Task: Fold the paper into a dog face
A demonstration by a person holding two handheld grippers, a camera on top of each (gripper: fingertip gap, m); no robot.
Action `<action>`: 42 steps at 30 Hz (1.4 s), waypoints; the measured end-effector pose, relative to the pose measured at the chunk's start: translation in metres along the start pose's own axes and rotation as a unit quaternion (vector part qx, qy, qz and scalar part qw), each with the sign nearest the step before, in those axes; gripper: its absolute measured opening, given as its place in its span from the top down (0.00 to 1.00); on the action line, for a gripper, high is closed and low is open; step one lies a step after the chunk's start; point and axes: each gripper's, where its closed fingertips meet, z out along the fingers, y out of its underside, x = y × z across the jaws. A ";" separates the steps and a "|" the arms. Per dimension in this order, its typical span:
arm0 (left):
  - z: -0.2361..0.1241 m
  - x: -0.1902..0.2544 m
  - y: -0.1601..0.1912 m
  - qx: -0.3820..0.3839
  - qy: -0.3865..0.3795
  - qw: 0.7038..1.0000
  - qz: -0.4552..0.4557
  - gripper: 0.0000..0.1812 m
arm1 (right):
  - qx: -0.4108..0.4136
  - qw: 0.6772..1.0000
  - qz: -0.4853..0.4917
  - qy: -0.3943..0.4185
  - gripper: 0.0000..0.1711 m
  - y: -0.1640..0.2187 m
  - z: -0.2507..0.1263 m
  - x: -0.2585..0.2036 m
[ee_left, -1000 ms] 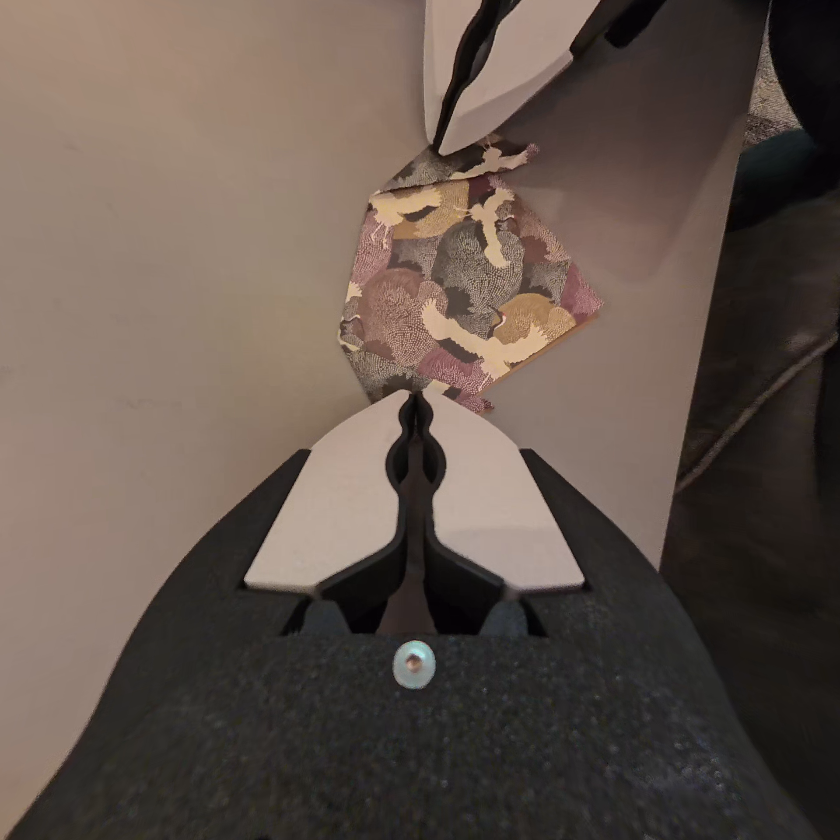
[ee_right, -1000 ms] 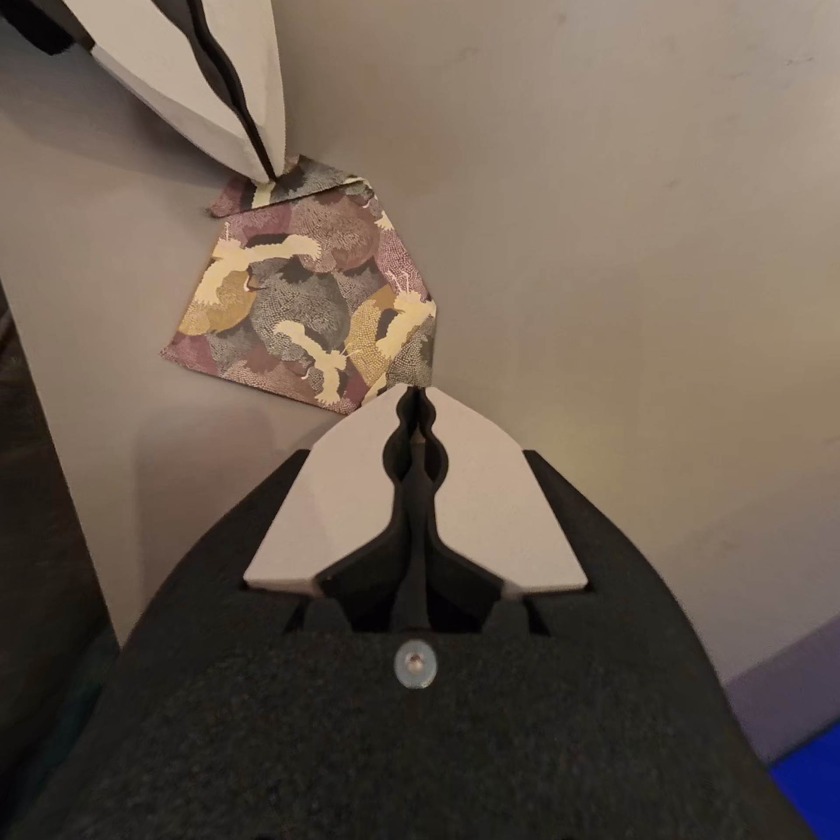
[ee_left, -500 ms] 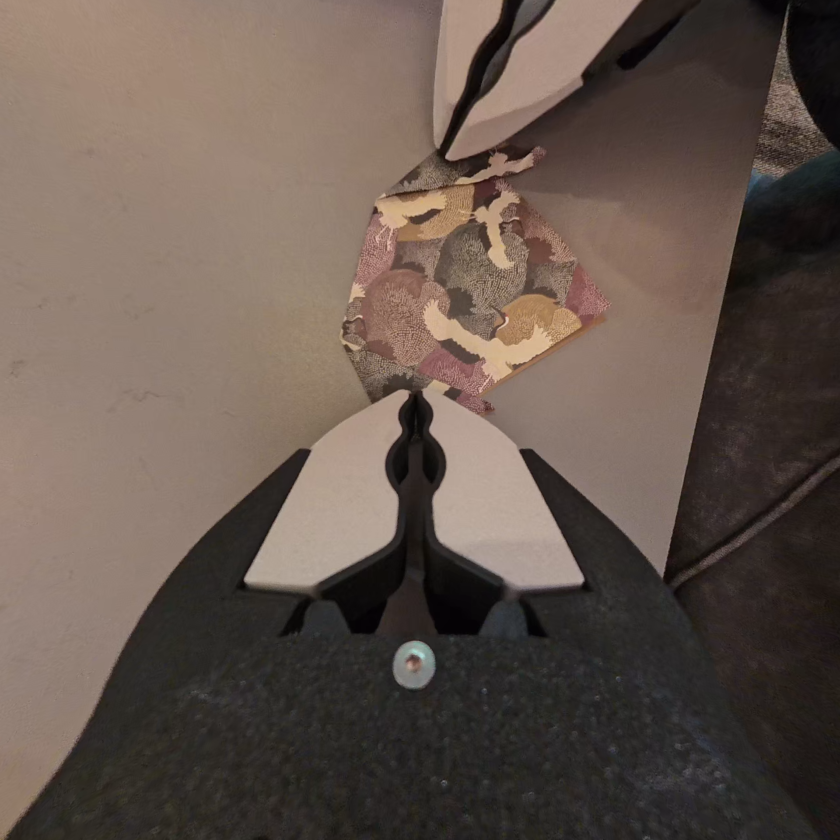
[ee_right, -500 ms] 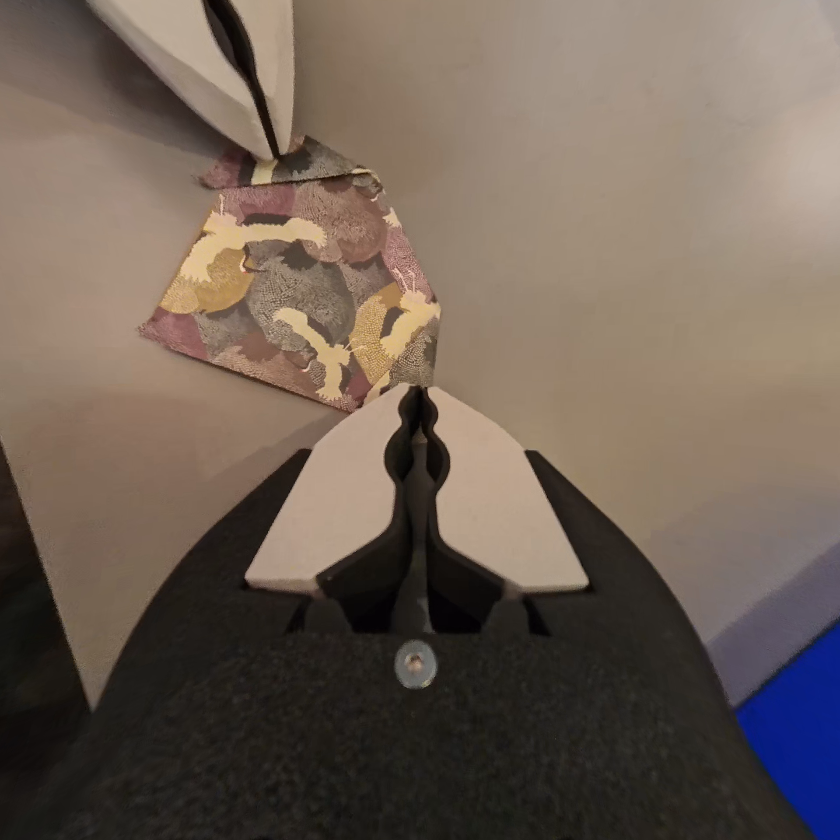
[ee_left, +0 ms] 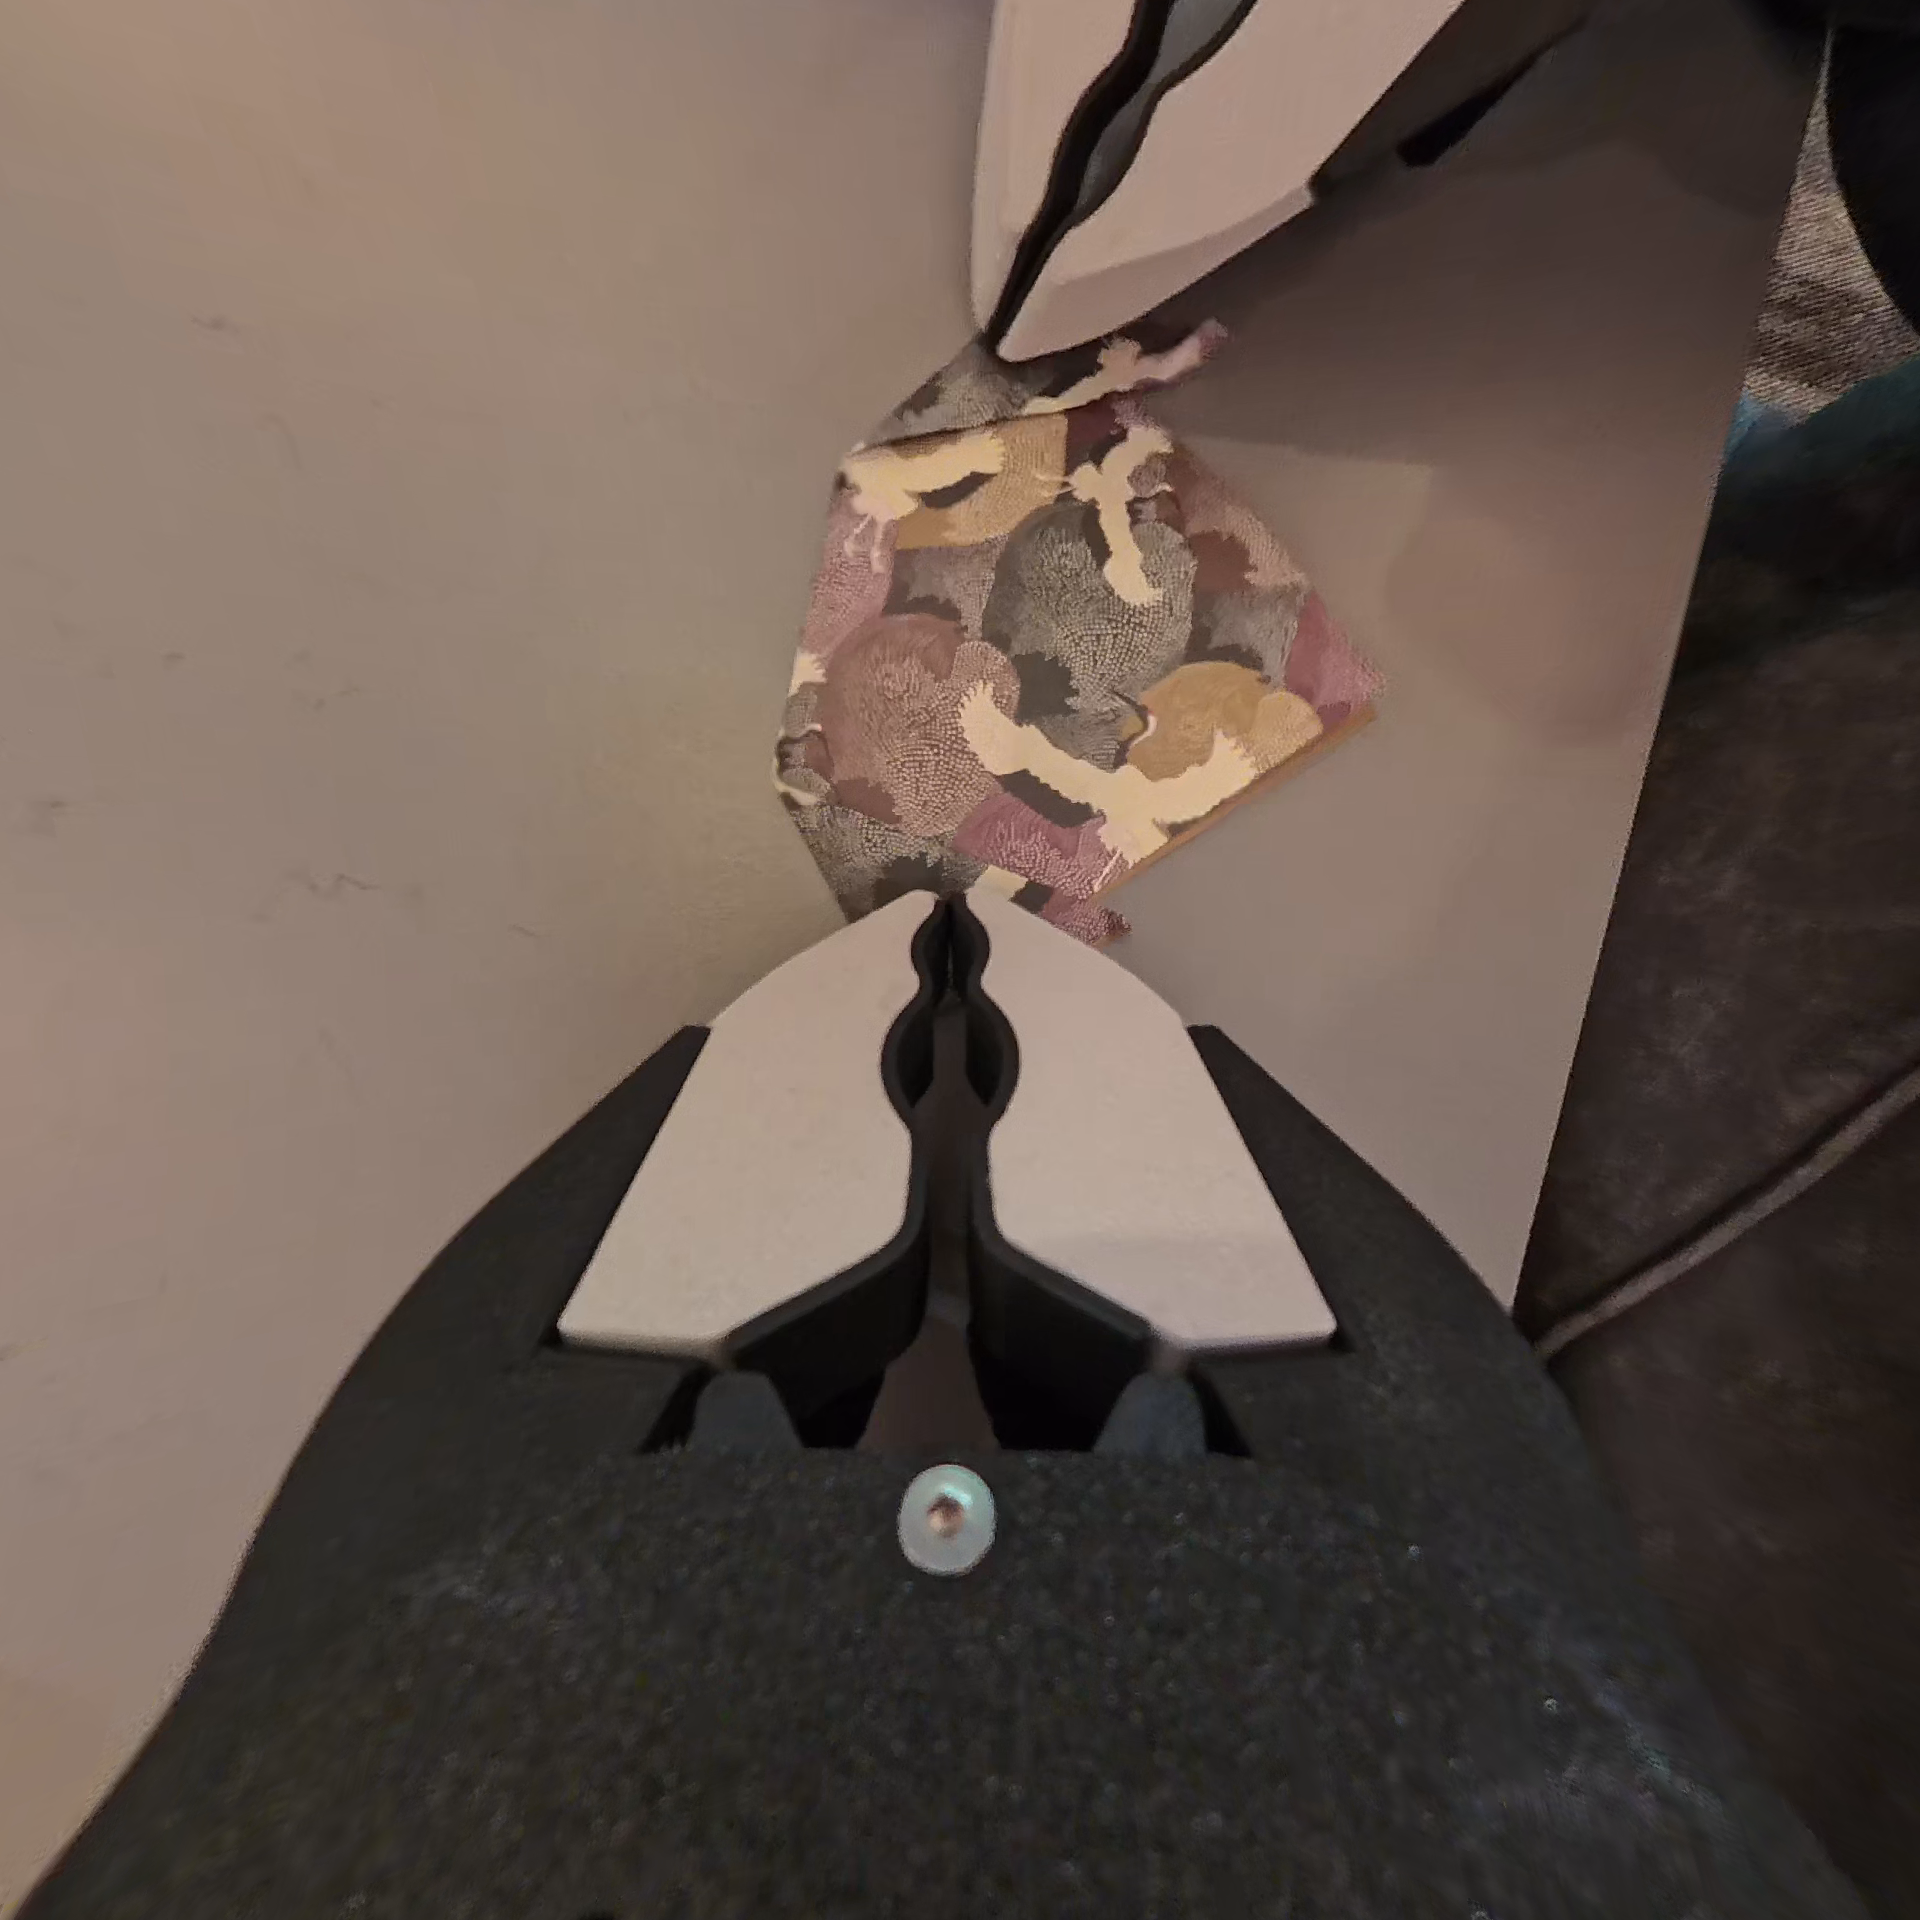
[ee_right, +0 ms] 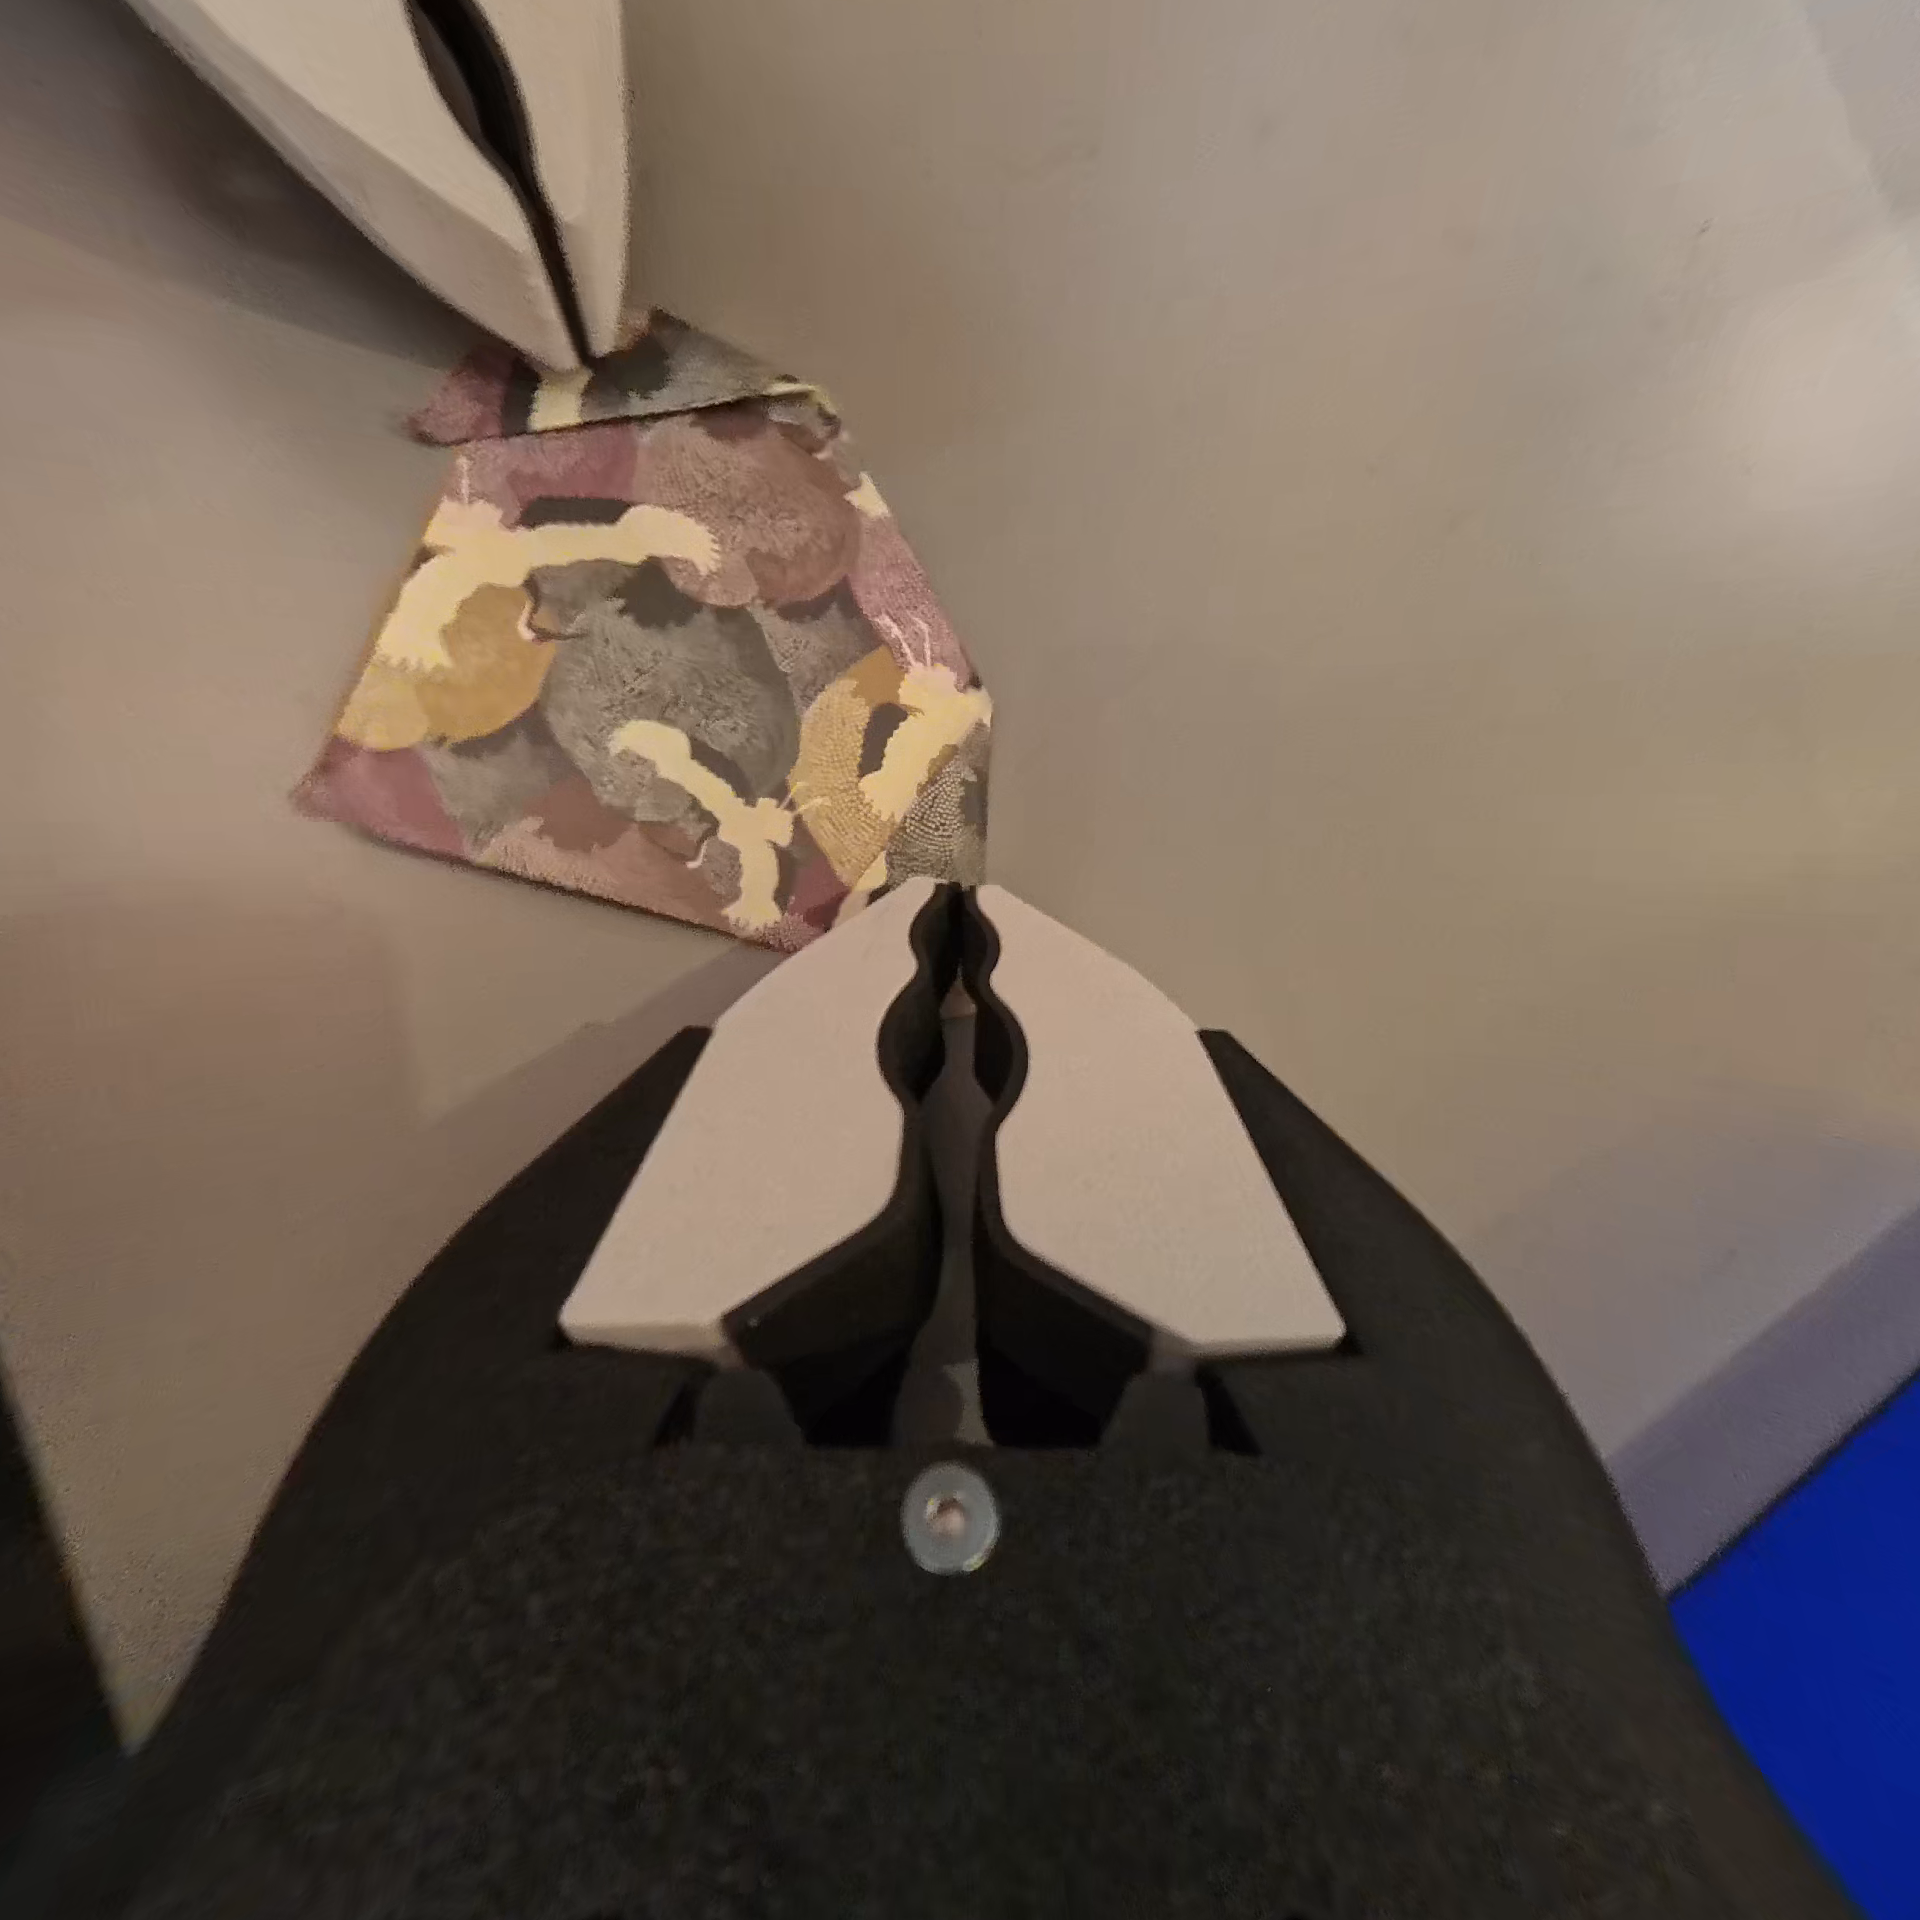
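Observation:
The folded paper [ee_left: 1060, 665], patterned in purple, grey and gold with pale birds, lies flat on the pale table [ee_left: 416, 623]. My left gripper [ee_left: 948, 909] is shut, with its tip resting on the paper's near corner. My right gripper [ee_left: 997, 348] comes in from the top, shut, with its tip on the small folded flap at the far corner. In the right wrist view the paper [ee_right: 665, 675] lies ahead to the left. The right gripper [ee_right: 956, 894] is shut at its near corner, and the left gripper [ee_right: 582, 358] presses the opposite flap.
The table's edge runs down the right of the left wrist view, with dark upholstery [ee_left: 1714, 935] beyond it. In the right wrist view a blue surface [ee_right: 1829, 1558] shows past the table's lower right edge. About 11 cm separates my left fingertips from my right.
Both tips have stayed on the paper's two corners. The right gripper's view has swung and closed in, so the paper and left gripper look nearer and more of the blue surface shows.

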 end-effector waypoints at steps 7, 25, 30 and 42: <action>-0.001 0.011 -0.005 -0.006 -0.028 1.000 -0.007 1.00 | -0.034 0.999 -0.040 -0.003 1.00 -0.044 0.042 0.043; 0.032 -0.029 -0.040 -0.018 0.056 0.993 0.102 1.00 | -0.010 0.996 0.062 -0.064 1.00 -0.011 0.000 -0.027; 0.027 -0.015 -0.032 -0.017 0.047 0.996 0.080 1.00 | -0.013 0.997 0.056 -0.051 1.00 -0.014 0.011 -0.004; 0.032 -0.029 -0.045 -0.011 0.021 0.994 0.111 0.88 | -0.014 0.998 0.049 -0.035 0.90 0.013 -0.019 -0.001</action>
